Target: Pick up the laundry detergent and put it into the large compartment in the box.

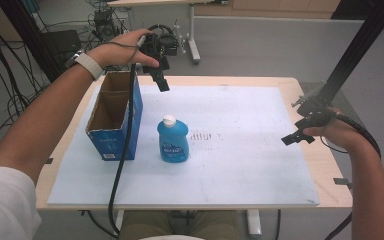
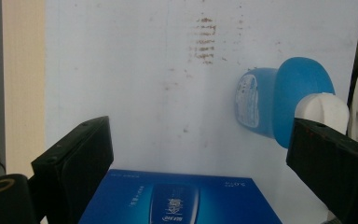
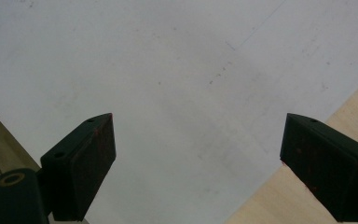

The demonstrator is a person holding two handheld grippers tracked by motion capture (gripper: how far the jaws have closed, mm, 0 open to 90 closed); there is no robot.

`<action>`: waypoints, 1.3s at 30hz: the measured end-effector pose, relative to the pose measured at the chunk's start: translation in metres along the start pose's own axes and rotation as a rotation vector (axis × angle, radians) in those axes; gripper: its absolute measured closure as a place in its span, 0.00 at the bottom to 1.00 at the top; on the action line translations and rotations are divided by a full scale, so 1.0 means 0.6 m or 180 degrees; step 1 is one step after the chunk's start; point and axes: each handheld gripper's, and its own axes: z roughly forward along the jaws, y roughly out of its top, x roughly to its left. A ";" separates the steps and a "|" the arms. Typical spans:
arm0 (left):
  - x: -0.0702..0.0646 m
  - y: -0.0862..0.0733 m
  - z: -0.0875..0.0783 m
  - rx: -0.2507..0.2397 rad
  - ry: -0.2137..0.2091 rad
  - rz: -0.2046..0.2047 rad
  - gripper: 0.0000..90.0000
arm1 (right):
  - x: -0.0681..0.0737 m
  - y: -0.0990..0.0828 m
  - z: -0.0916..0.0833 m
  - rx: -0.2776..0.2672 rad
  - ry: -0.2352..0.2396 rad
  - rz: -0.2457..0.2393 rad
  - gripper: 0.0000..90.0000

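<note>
- The open-topped blue box (image 1: pixel 114 120) stands at the left of the white mat (image 1: pixel 240 170), just below and to the near side of the left gripper (image 1: pixel 161 81), which hangs raised over the box's far end with its jaws wide apart and nothing between them.
- In the left gripper view the box (image 2: pixel 177 198) lies directly under the jaws, and the blue bottle (image 2: pixel 284 100) sits ahead and toward the right-hand jaw, its white cap (image 2: pixel 321 109) nearest that jaw.
- In my judgement the step in hand is the reach for the bottle (image 1: pixel 173 140), which stands upright on the mat beside the box's right wall, near but seemingly not touching it.
- To do it well, the left gripper should swing clear of the box rim first, then come down with one jaw on each flat face of the bottle, below the cap where the body is broad.
- The bottle looks smooth and rounded, so a grip too near the shoulder could slip; closing squarely at mid-body seems safer.
- Keeping the trailing cable (image 1: pixel 122 155) away from the box wall avoids dragging it.
- The right gripper (image 1: pixel 296 136) hovers well apart at the mat's right edge, jaws spread and empty, with bare mat (image 3: pixel 168 70) and a strip of wooden table (image 3: pixel 279 200) beneath it; it can stay there.
</note>
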 end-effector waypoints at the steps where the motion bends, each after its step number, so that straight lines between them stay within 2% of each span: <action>1: 0.000 0.000 0.000 0.0000 0.0000 0.0000 0.08 | 0.000 -0.001 0.000 0.0001 -0.0003 0.0001 0.12; 17: -0.019 0.000 -0.012 -0.0025 -0.0004 0.0103 0.08 | 0.003 -0.004 0.000 -0.0028 0.0007 -0.0021 0.11; 21: -0.028 -0.004 -0.015 -0.0077 -0.0033 0.0177 0.08 | 0.003 -0.007 -0.001 -0.0035 0.0002 -0.0013 0.11; 26: -0.037 0.001 -0.011 -0.0022 -0.0042 0.0207 0.08 | 0.003 -0.011 0.000 -0.0037 0.0004 -0.0002 0.12; 31: -0.041 -0.003 -0.016 -0.0060 -0.0062 0.0228 0.08 | 0.004 -0.014 0.000 -0.0048 0.0007 -0.0001 0.11; 39: -0.054 0.001 -0.017 -0.0013 -0.0072 0.0262 0.08 | 0.004 -0.019 -0.001 -0.0067 0.0006 -0.0003 0.12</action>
